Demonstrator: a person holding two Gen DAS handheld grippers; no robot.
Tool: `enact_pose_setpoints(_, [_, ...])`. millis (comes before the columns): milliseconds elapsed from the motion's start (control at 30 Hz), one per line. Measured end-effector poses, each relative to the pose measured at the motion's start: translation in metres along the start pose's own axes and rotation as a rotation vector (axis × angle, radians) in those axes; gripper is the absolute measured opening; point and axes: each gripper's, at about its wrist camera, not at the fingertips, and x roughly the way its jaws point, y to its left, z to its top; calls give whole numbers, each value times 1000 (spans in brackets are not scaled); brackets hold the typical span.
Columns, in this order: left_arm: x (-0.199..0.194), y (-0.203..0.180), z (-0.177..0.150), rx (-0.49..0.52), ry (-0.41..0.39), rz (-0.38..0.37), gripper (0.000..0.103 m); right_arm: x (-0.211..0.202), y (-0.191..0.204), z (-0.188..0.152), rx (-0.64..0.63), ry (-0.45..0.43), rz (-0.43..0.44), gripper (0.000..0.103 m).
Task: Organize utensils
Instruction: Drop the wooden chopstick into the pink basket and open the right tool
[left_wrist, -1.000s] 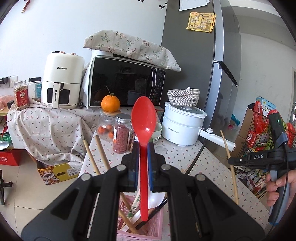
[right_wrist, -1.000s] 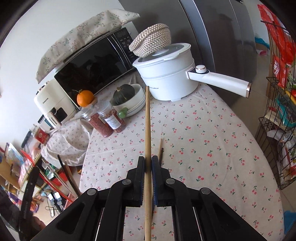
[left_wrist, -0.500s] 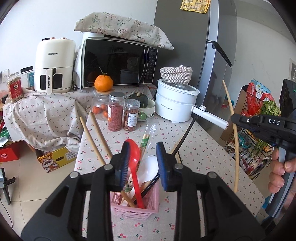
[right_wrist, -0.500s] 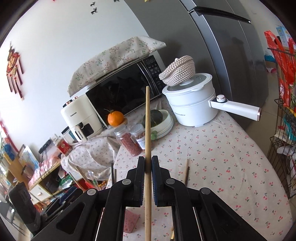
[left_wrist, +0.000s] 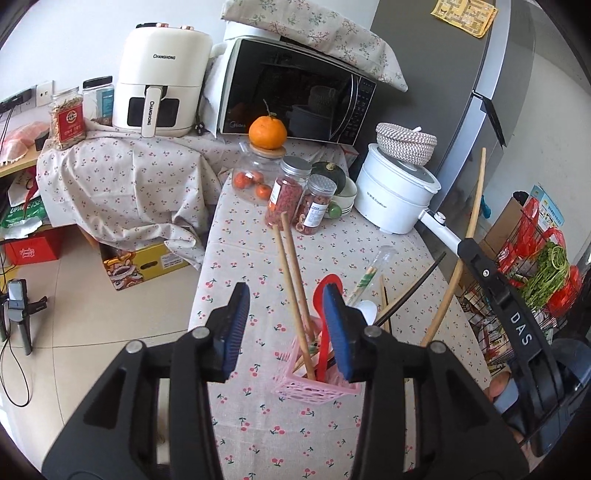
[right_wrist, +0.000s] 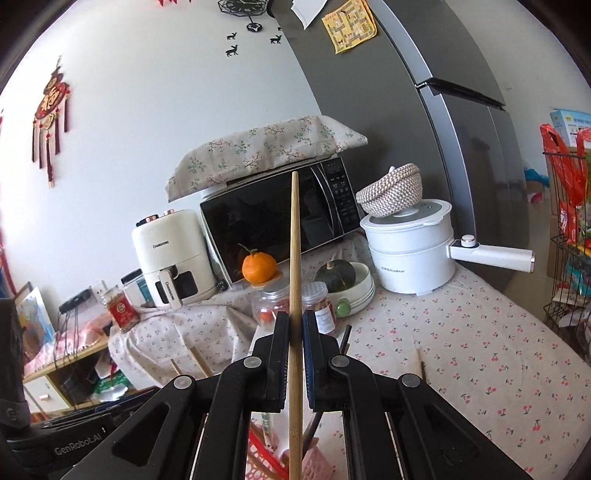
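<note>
the pink basket (left_wrist: 314, 384) stands on the cherry-print tablecloth (left_wrist: 236, 266) and already holds several utensils: two long wooden chopsticks (left_wrist: 291, 280), a red spoon (left_wrist: 327, 332), a white spoon (left_wrist: 367, 308) and a thin black stick (left_wrist: 413, 288) that leans out to the right. the left gripper (left_wrist: 284, 325) is above the basket; its jaws have just been opening, they stand moderately apart and nothing is pressed between them, so the red spoon seems delivered. the right gripper (right_wrist: 294, 332) has its jaws narrow and closed on a long bamboo stick (right_wrist: 294, 258), which points up almost vertical; in the left view this stick is beside the basket on the right, not yet inside it, and its lower end is near the basket rim in the right view. on the table near the basket there is a wrapped pair of chopsticks (left_wrist: 369, 273) and one more loose chopstick (right_wrist: 421, 365), apparently not sorted yet. i judge the task is more than half done: the bamboo stick must go in, then the loose pieces.
</note>
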Motion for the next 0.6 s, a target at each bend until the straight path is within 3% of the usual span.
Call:
enact_pose_setpoints(233, [8,12,-2,-52,88,-24,43,13,15,-25,7,-99,-96,7])
enact_pose_setpoints(433, [5,15,0,-72,96,-56,43,19,23,-40,-41,-158,-144,7])
enact_pose_setpoints(600, [5,18,2,-81,97,-55,43,23,21,-62,-33,-103,-148,8])
